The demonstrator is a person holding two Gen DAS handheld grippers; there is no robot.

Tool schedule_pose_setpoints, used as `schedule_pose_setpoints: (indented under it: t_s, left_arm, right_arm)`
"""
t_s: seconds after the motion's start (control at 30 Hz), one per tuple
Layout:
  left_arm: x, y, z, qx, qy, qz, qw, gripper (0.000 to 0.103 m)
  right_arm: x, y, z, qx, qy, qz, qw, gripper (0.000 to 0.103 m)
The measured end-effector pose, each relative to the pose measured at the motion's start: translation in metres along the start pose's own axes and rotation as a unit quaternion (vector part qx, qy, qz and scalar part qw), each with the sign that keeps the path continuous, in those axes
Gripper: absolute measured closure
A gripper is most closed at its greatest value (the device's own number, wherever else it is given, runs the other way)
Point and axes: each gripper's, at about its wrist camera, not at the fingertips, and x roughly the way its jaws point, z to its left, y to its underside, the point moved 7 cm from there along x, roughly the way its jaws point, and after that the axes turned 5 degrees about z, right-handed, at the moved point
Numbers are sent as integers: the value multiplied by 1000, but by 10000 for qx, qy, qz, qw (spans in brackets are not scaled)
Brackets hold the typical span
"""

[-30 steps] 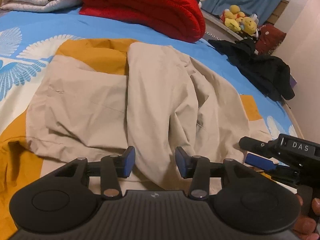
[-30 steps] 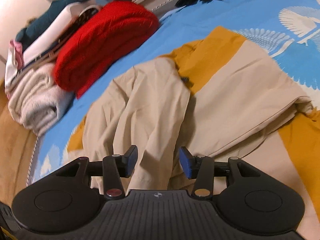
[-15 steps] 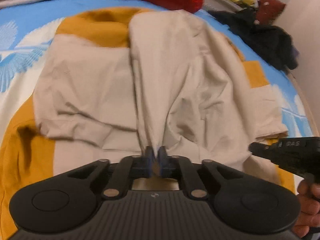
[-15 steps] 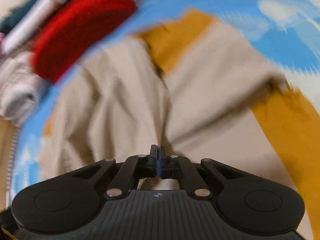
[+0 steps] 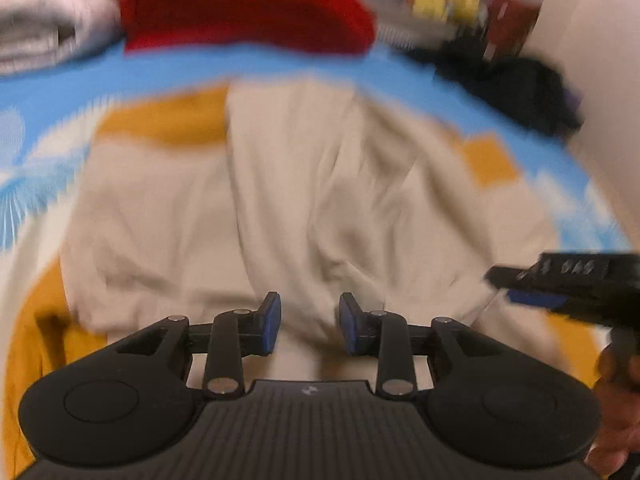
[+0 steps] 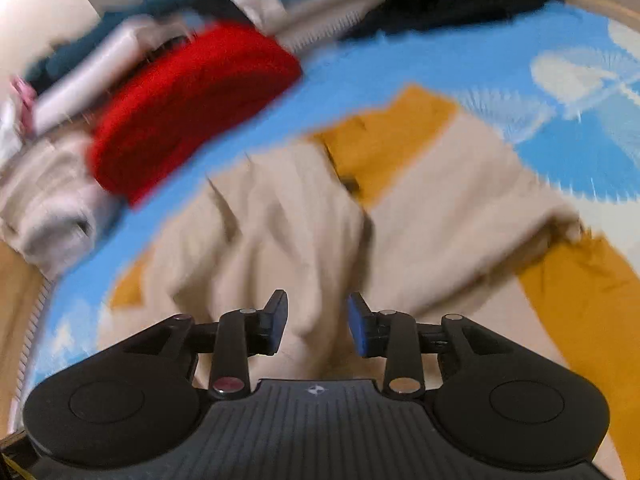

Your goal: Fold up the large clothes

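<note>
Tilting downward, both grippers, left gripper [image 5: 309, 323] and right gripper [image 6: 317, 322], are opening empty over the beige garment [image 5: 320, 208].

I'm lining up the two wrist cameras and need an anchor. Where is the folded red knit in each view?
Left wrist: red knit at top centre, beyond the beige garment.
Right wrist: red knit at upper left, beyond the beige garment.
Shared landmark: the mustard collar patch at the garment's far edge.

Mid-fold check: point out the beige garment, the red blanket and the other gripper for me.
beige garment [image 5: 320, 208]: left wrist view, on its raised middle fold.
red blanket [image 5: 240, 4]: left wrist view, on its front face.
right gripper [image 5: 532, 294]: left wrist view, near its blue-padded tip at the right edge.
</note>
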Motion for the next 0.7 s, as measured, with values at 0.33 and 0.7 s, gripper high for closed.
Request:
schedule_pose_setpoints:
  t_s: [0.33,0.7]
  left_arm:
    - [-16,-9,-7,32,225,-233,9995,68]
    - [-87,0,-18,860,401,-802,9923,68]
  right_arm:
    - [-9,-7,5,-74,31,-341,9994,58]
    - [-69,-24,-6,-226,-168,-981,9948,53]
